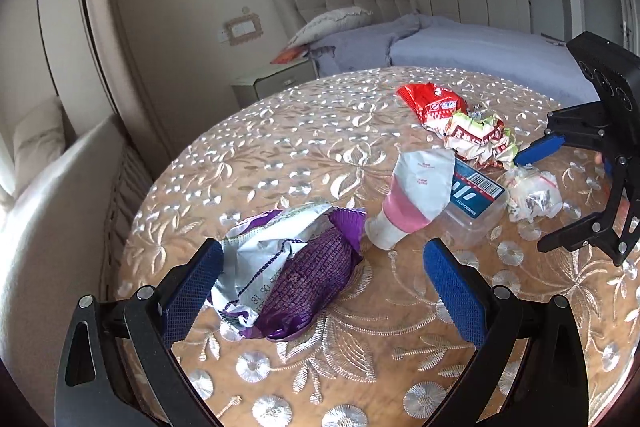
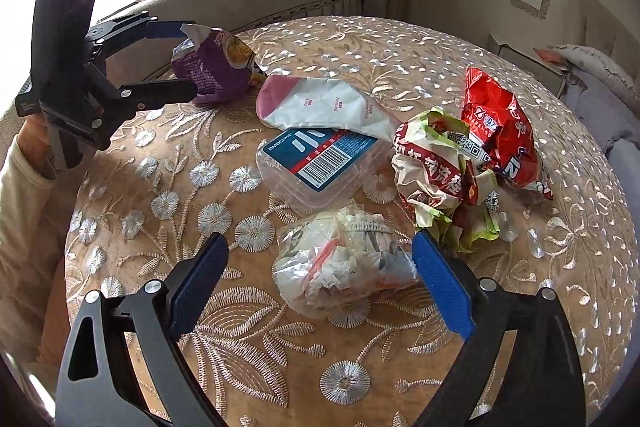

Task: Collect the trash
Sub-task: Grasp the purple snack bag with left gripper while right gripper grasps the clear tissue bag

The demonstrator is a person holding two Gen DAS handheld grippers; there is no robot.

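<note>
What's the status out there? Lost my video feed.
Both hand-held grippers open. Left straddles purple snack bag; right straddles crumpled clear bag. Nothing gripped, nothing blocking.

Six pieces of trash lay on the table: a torn purple snack bag (image 1: 296, 275) nearest the window side, then a white-and-pink pouch (image 2: 320, 105) overlapping a clear plastic box (image 2: 320, 167) with a blue barcode label. Beyond those sat a crumpled red-and-green wrapper (image 2: 440, 171) touching a red packet (image 2: 500, 131), with a clear bag of crumpled paper (image 2: 340, 263) just beside the box.
</note>
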